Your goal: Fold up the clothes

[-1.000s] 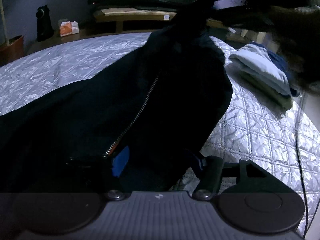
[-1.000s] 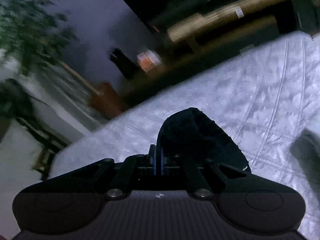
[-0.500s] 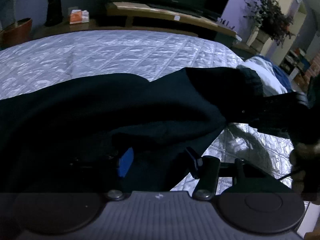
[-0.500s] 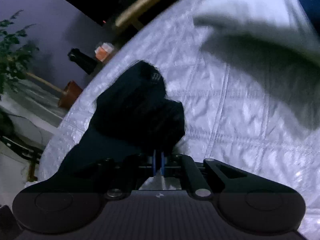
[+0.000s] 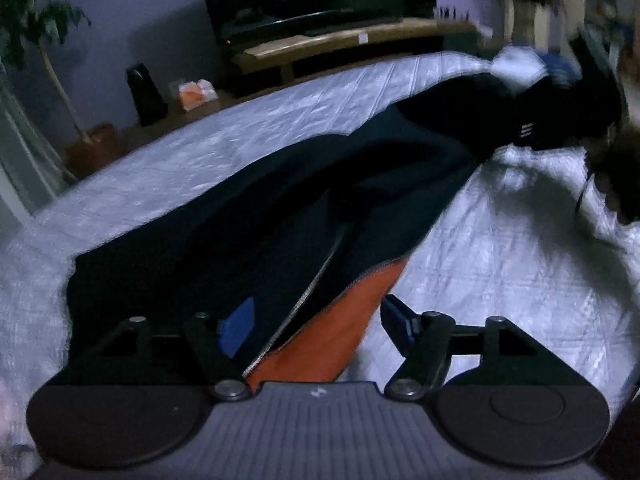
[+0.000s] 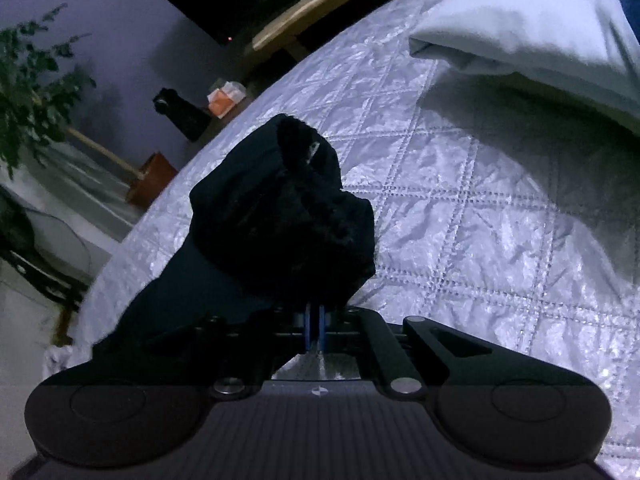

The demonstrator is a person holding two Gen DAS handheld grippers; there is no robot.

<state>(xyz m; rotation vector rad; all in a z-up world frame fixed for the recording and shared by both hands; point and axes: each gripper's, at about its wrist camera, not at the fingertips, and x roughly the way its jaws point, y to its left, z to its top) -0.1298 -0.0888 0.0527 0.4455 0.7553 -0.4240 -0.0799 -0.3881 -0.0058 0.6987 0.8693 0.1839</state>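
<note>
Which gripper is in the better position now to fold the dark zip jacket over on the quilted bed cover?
Right. The right gripper is shut on the dark zip jacket; the left gripper is open, with nothing pinched.

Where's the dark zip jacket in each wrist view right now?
Left wrist: dark zip jacket spread diagonally across the bed, orange lining near the open left gripper.
Right wrist: its bunched end at centre, pinched by the right gripper.
Shared landmark: orange tissue box.
</note>
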